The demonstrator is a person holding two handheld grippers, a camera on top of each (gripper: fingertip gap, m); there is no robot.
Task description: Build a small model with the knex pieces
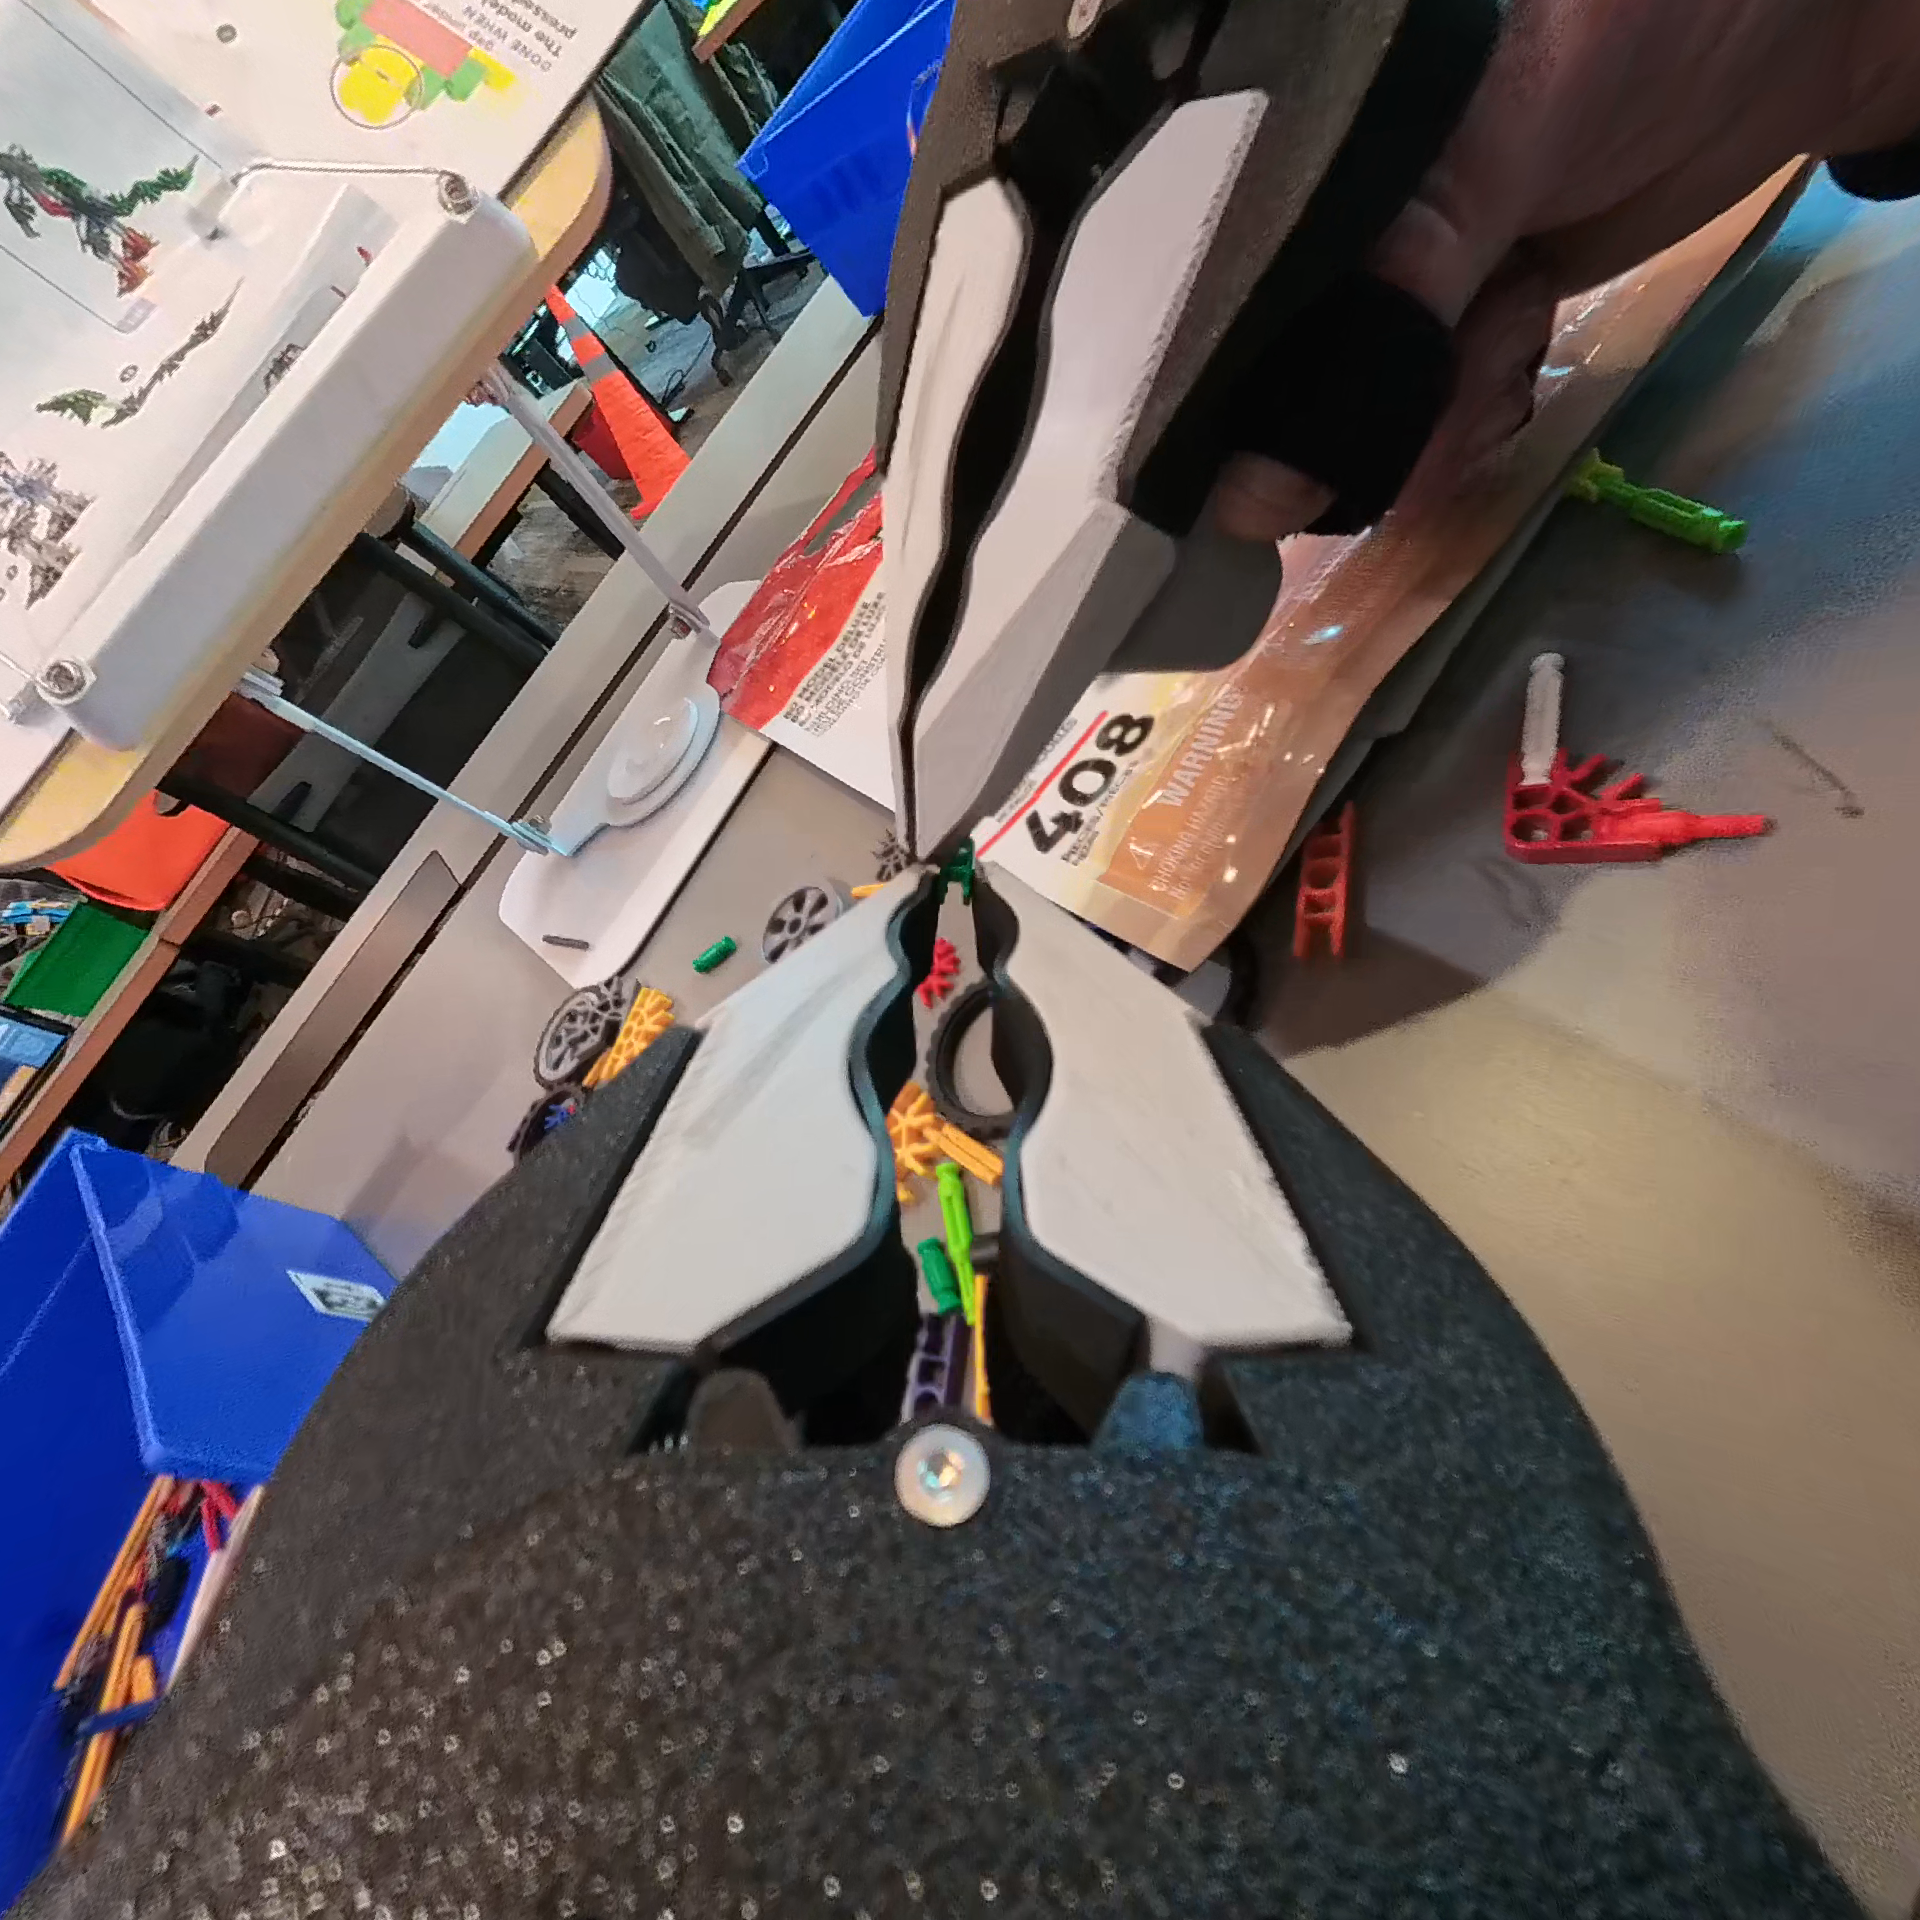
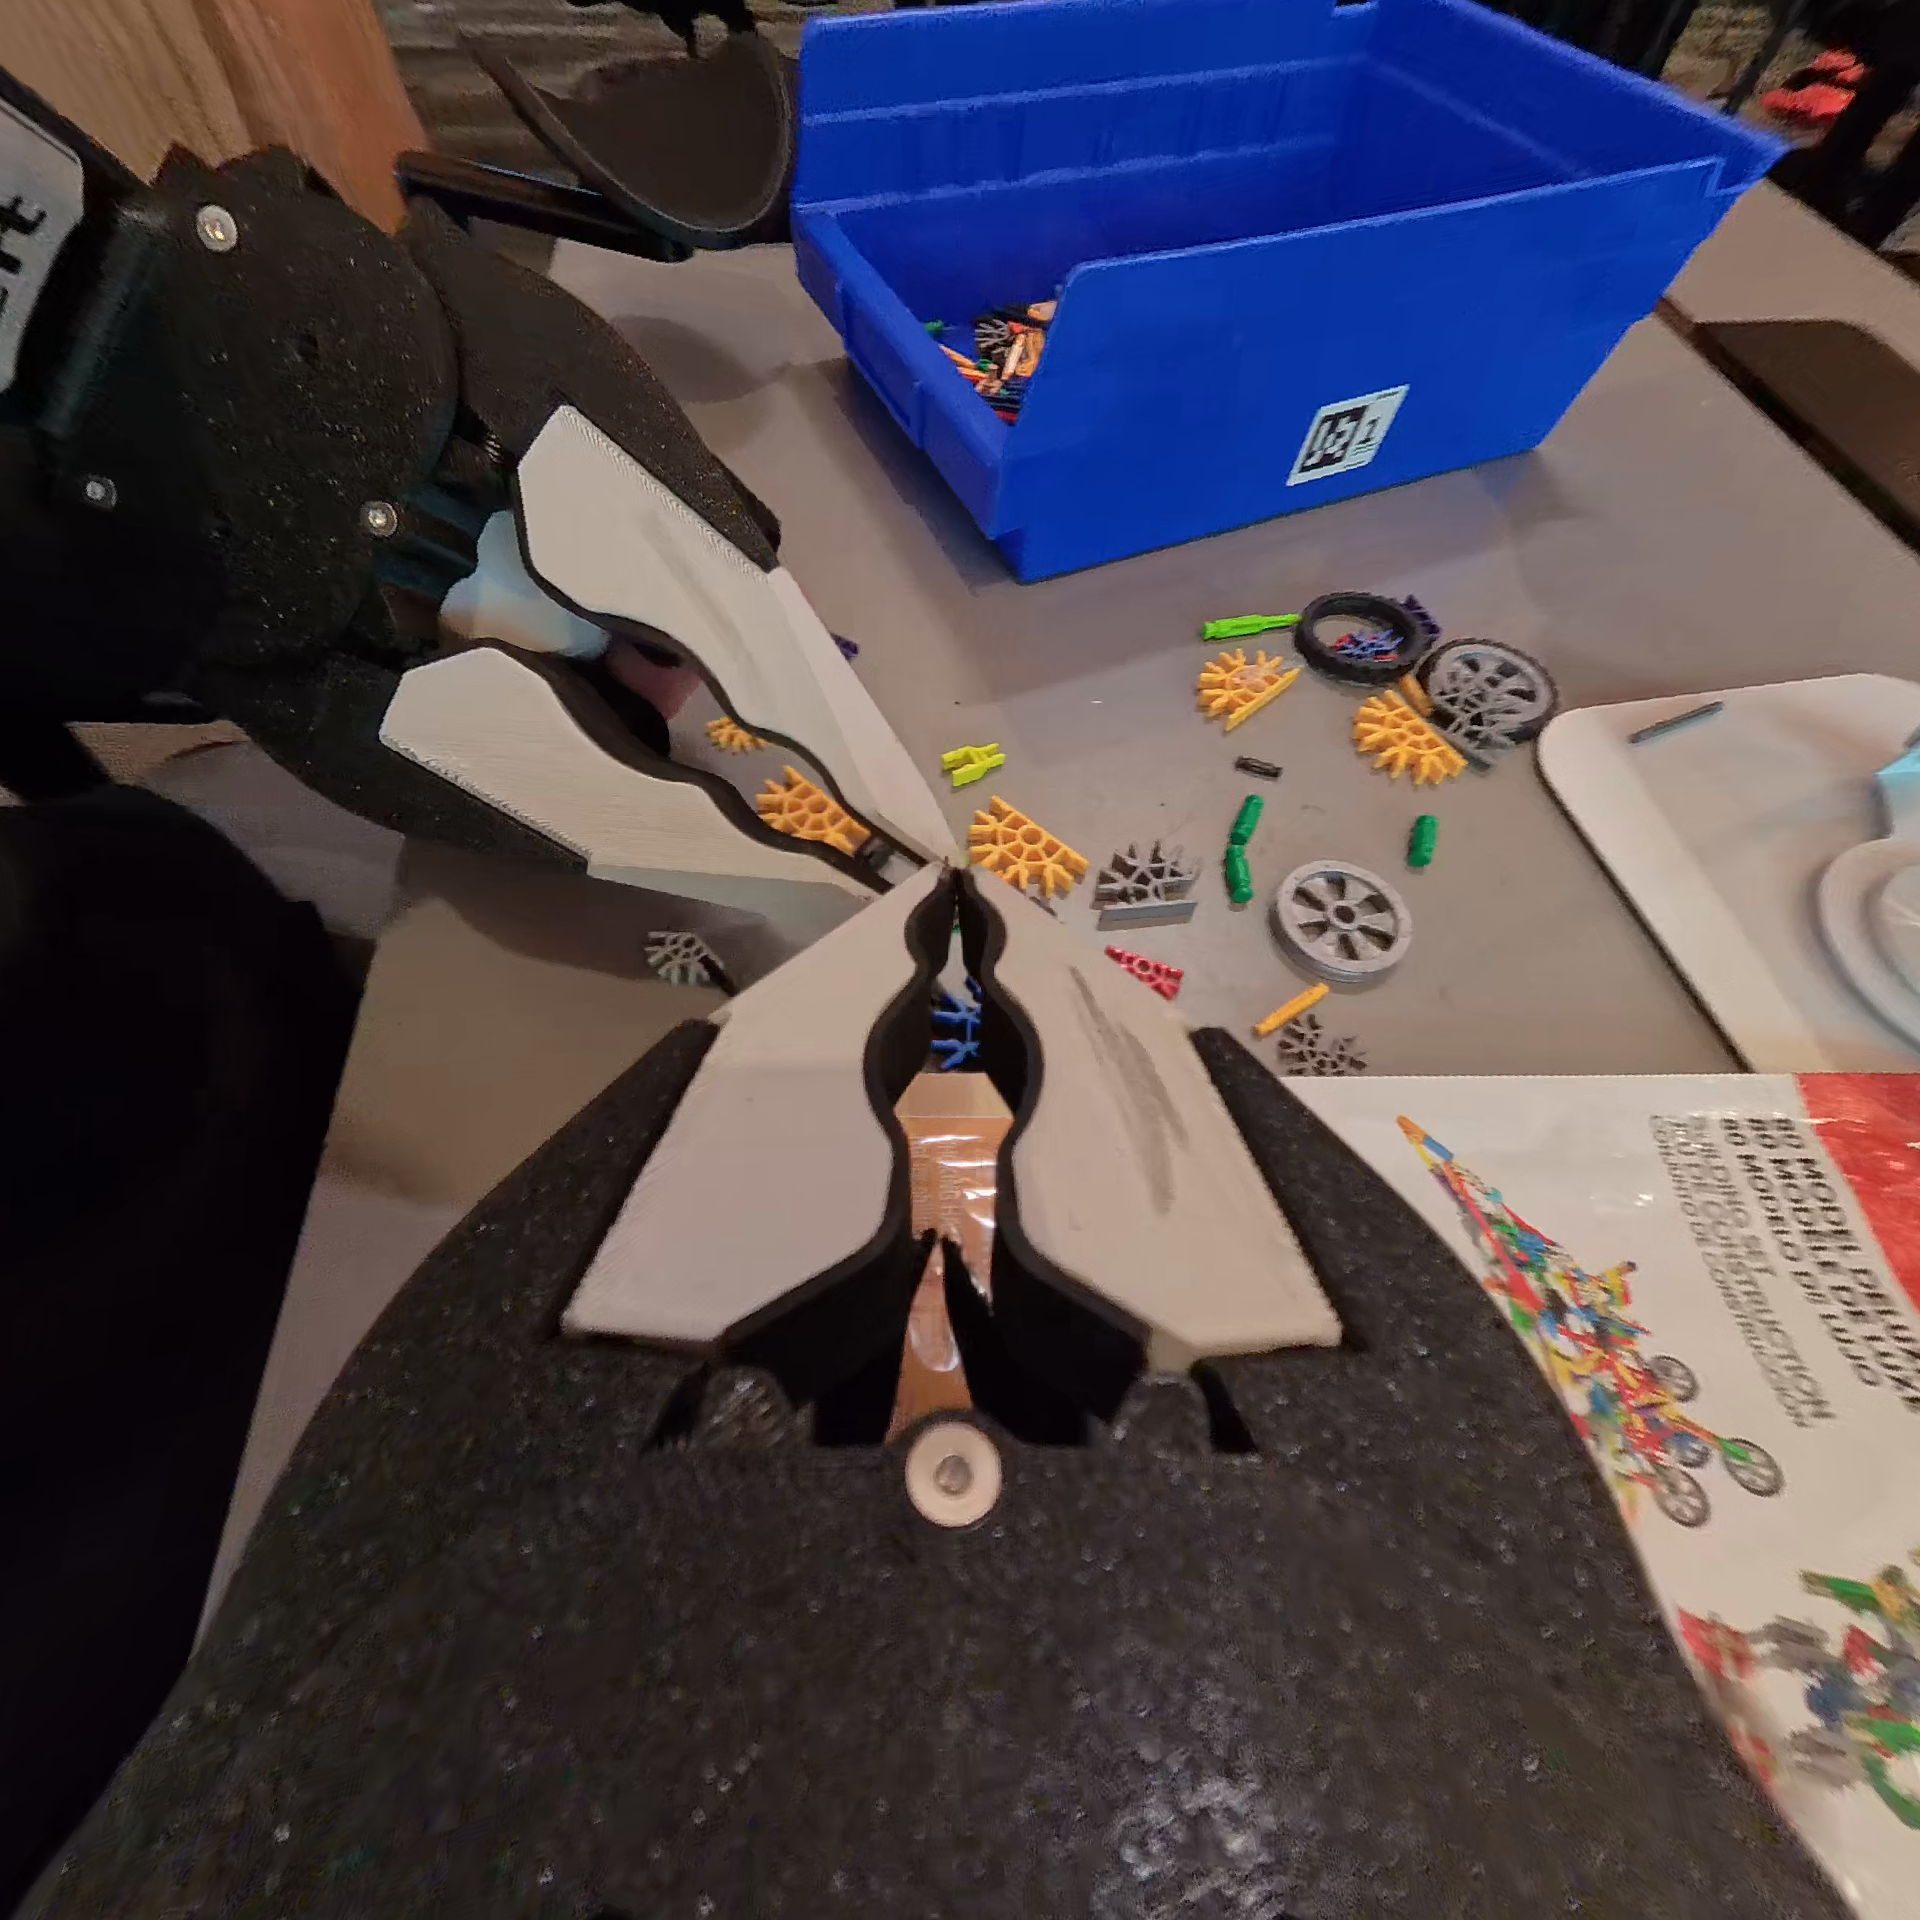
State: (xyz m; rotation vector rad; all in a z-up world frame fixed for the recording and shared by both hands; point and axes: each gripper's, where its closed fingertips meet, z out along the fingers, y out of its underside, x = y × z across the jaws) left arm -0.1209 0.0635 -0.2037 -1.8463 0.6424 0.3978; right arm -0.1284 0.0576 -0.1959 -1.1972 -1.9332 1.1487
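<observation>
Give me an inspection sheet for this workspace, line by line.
Surface: grey table, crowded with toy parts.
Job's things: small green piece pinched at the tips where both grippers meet.
Clutter: yellow connector, grey wheel, black tyre, green rods, red piece, printed booklet, white tray.
Grippers: left gripper shut on the green piece; right gripper shut, tip to tip with it; whether it also grips the piece is unclear.
Cables: nothing seen.
Surroundings: blue bin holding more parts; orange cone beyond the table.
</observation>
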